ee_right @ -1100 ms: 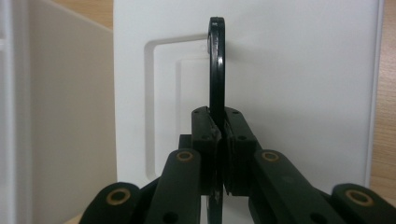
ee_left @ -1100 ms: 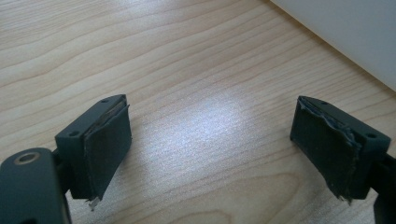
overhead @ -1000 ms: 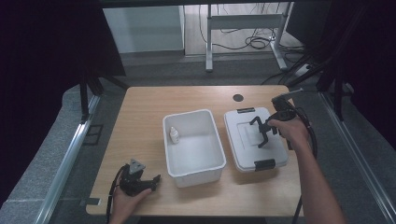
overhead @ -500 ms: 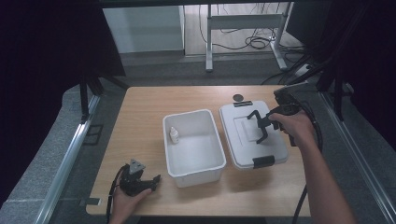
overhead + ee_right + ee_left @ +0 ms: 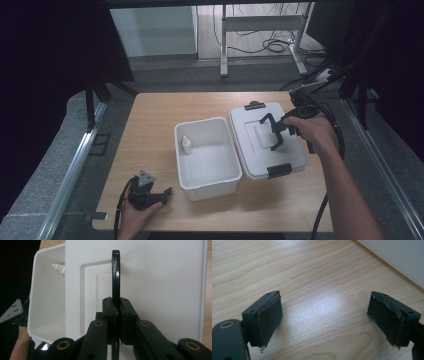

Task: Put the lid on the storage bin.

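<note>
Right gripper [image 5: 276, 131] is clamped shut on the black handle [image 5: 115, 275] of the lid [image 5: 265, 142], lid lifted off the table [image 5: 150, 120] and tilted just right of the bin [image 5: 207, 155], nearly touching its right rim. Left gripper [image 5: 161, 194] rests on the table near the bin's front-left corner, jaws wide apart, nothing between them. Small bottle [image 5: 185, 145] stands inside the bin at its left wall. Step looks like carrying the lid to the bin; next move probably swing it left over the bin, level it, line up the rims, lower. Versus a second ago: lid has come up and shifted slightly toward the bin; left gripper unchanged.
</note>
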